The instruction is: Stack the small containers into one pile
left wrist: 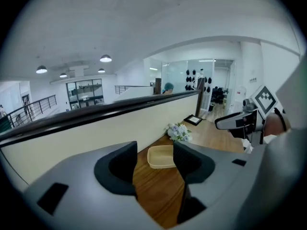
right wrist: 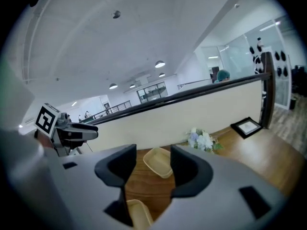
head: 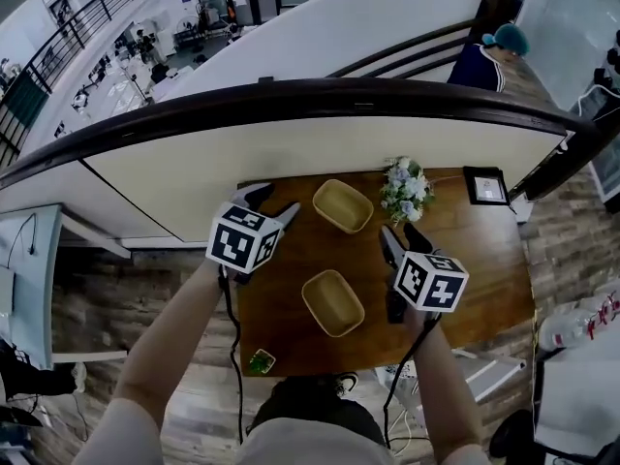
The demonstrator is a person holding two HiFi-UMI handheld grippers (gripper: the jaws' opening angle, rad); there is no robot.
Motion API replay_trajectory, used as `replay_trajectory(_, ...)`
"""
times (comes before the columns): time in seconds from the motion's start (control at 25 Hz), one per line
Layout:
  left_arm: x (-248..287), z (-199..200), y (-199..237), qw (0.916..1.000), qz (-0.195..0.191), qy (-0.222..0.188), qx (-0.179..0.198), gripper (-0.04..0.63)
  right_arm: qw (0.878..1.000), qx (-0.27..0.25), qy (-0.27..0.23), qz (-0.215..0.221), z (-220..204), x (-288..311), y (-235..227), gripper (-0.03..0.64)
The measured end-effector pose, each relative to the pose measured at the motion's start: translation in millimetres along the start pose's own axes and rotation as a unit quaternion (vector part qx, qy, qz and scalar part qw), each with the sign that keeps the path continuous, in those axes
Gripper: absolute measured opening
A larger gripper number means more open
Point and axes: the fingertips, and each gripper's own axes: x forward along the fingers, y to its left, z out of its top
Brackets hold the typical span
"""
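Containers are not yet stacked. The far container (head: 342, 204) sits toward the back of the wooden table (head: 465, 260), just beside the flower bunch (head: 405, 190). The near container (head: 332, 301) lies well apart from it, closer to your body. Both stand upright and empty, so either should nest into the other.

Your left gripper (head: 274, 201) hovers over the table's back left corner, jaws parted with nothing between them. Its own view looks along the jaws straight at the far container, so you seem lined up to take that one. Your right gripper (head: 400, 232) hangs just right of the near container, jaws likewise spread and gripping nothing. In its view that container's rim shows low beneath the jaws.

The picture frame (head: 485, 185) stands at the back right, clear of the work. Since the flowers crowd the far container's right side, coming at its left wall looks safer. The walls look thin and light, so a pinch on one wall may tip the container.
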Motion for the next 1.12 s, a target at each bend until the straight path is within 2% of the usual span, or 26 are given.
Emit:
replay_trajectory(0.36, 116, -57, 27, 0.9940, -0.033, 0.053, -0.090, 0.227, 0.997, 0.003, 0.069, -0.017, -63, 107, -33, 0.222)
replay_trajectory(0.48, 151, -76, 28, 0.9922, -0.042, 0.071, -0.094, 0.227, 0.996, 0.017, 0.088, -0.021, -86, 134, -46, 0.222)
replay_trajectory(0.64, 185, -100, 28, 0.9885, -0.048, 0.082, -0.118, 0.222, 0.994, 0.028, 0.103, -0.021, -108, 163, -61, 0.219)
replay_trajectory(0.88, 222, -131, 30, 0.9830, -0.059, 0.104, -0.140, 0.202, 0.992, 0.070, 0.109, -0.001, -130, 188, -71, 0.186)
replay_trajectory(1.12, 242, -148, 27, 0.9795, -0.071, 0.117, -0.147, 0.192, 0.991, 0.075, 0.113, 0.007, -142, 202, -73, 0.156)
